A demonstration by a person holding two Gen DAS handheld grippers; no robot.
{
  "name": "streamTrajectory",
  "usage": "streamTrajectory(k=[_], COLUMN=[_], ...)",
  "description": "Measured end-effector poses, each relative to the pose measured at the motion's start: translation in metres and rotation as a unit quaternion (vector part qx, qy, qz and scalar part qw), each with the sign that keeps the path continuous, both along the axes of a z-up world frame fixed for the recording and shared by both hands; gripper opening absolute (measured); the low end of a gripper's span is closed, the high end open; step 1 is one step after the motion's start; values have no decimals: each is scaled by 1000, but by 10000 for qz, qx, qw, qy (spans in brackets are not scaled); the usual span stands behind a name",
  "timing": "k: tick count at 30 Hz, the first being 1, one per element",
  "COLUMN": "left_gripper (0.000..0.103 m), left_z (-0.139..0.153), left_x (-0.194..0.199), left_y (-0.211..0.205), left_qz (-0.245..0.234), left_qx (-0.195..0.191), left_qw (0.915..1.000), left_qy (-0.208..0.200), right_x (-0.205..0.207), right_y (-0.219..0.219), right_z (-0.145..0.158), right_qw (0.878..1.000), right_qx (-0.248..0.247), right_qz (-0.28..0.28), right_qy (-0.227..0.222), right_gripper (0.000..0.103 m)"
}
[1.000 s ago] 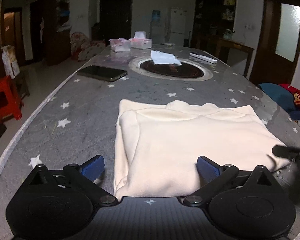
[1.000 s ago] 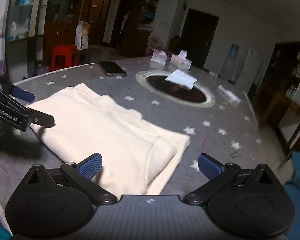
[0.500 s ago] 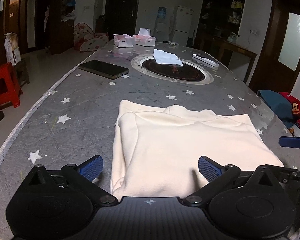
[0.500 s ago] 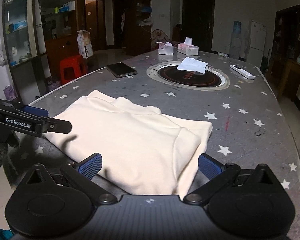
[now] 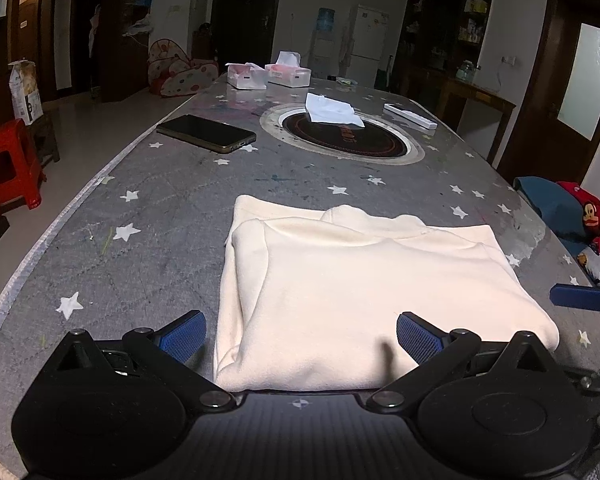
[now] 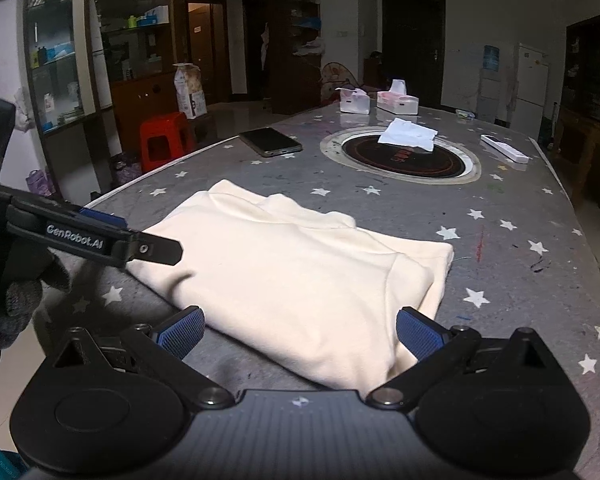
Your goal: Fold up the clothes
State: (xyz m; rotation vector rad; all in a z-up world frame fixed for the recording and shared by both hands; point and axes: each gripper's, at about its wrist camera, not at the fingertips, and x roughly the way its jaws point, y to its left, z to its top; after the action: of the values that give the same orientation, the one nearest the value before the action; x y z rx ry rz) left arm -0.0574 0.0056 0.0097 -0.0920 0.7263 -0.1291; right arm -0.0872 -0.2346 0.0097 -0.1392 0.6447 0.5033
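While both jaws stand wide and empty, my left hand-held gripper (image 5: pixel 300 336) and right hand-held gripper (image 6: pixel 298 330) hover over the cream garment (image 5: pixel 364 292), lying folded on the table (image 5: pixel 172 216). Folding looks nearly done; next, I judge, one last fold or tidying.

Black tool (image 6: pixel 298 330), blue ribbed pads (image 6: pixel 178 330), white "GenRobot.AI" lettering, seemingly grey glove (image 6: pixel 4 304)

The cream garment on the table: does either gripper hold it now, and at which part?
Nothing is held. The left gripper and right gripper are open over the folded cream garment.
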Motion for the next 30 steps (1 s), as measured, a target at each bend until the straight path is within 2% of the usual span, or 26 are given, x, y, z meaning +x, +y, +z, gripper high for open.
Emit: streamTrajectory(k=[15,18,23,30], left_gripper=[103,103,103,103], left_z=[4,3,3,2], left_x=[-1,2,5,9], left_y=[6,12,19,20], left_qz=[69,128,172,129], left_qx=[63,64,22,-6], left_qw=[9999,9999,9998,9999], left_qy=[-58,-42,-26,15], right_x=[-17,-19,-19,-17], right_y=[9,15,27,40], right_z=[4,5,5,4], right_qw=[9996,9992,9981,9969], right_qx=[-26,-78,-136,-168], right_qz=[244,366,571,749], right_qy=[-140,-156,-190,-148], right_gripper=[102,96,95,88])
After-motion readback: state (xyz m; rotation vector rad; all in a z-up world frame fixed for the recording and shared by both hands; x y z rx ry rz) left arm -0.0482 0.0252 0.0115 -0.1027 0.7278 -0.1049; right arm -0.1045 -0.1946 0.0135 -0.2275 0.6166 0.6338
